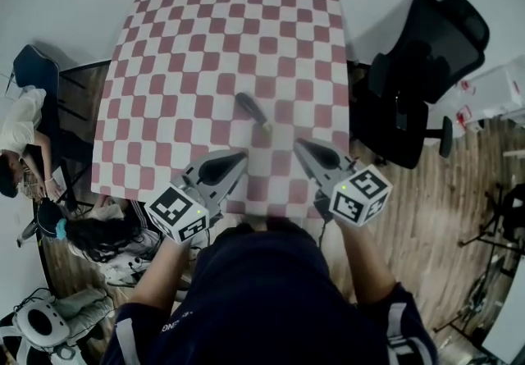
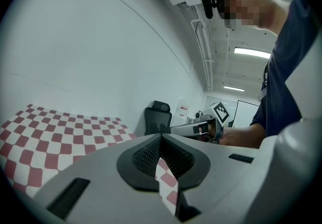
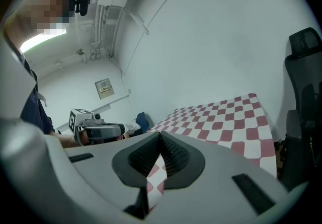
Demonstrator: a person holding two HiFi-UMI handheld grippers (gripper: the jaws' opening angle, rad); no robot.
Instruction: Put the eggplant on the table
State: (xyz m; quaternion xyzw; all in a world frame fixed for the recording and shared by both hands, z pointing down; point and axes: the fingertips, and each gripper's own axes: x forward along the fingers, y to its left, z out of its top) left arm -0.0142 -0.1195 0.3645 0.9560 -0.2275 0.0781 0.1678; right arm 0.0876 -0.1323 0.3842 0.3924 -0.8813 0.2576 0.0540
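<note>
The eggplant (image 1: 254, 111) lies flat on the checkered table (image 1: 189, 43), near its middle and apart from both tools; I judge the placing is done. My right tool (image 1: 300, 145) and my left tool (image 1: 239, 157) are both closed on nothing, near the table's front edge; to finish well, I should draw them away without brushing the eggplant.
</note>
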